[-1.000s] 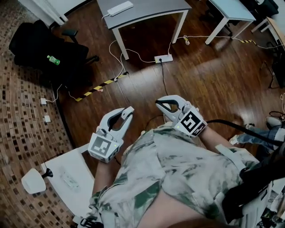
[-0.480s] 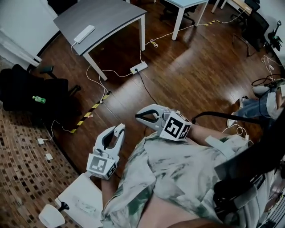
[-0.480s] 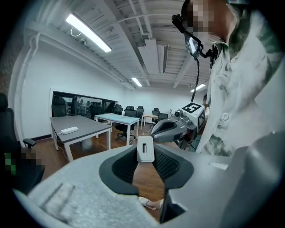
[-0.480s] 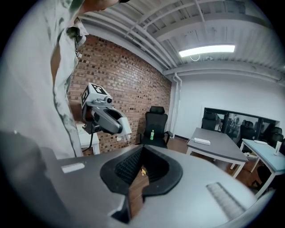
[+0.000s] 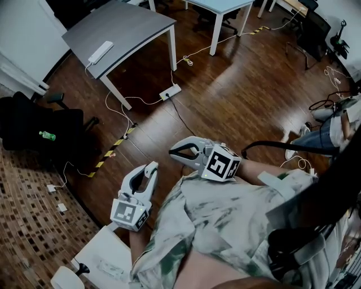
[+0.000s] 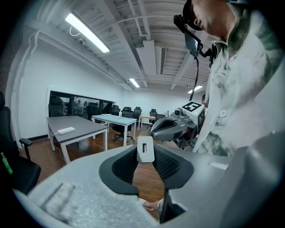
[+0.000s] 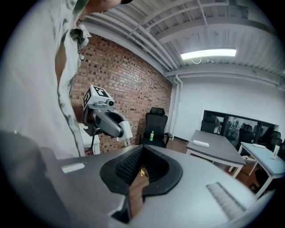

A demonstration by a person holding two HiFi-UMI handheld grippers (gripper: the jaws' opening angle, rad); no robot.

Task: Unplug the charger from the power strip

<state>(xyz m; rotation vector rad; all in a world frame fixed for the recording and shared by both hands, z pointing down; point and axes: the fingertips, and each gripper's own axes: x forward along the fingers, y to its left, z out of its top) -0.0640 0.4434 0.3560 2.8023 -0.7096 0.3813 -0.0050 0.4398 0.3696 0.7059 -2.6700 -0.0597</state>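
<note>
My left gripper (image 5: 150, 167) is held near my chest, shut on a small white charger (image 6: 145, 149) with a slot in its face, pinched at the jaw tips. My right gripper (image 5: 172, 151) hovers beside it with its tips touching and nothing between them; the right gripper view (image 7: 142, 153) shows only a sliver of floor behind the pads. A white power strip (image 5: 170, 91) lies on the wooden floor well ahead of both grippers, with cables running from it. A second white strip (image 5: 97, 52) rests on the grey table (image 5: 130, 25).
A black office chair with a green bottle (image 5: 47, 135) stands at the left. Yellow-black tape (image 5: 115, 145) crosses the floor near loose white cables. A light blue table (image 5: 223, 4) stands further back. A white stand (image 5: 104, 251) is at my lower left. A person's leg (image 5: 324, 132) shows at the right.
The head view swung, so the table and floor strip sit further up and left. Both grippers shifted left in the frame. The left gripper's hold on the charger is unchanged.
</note>
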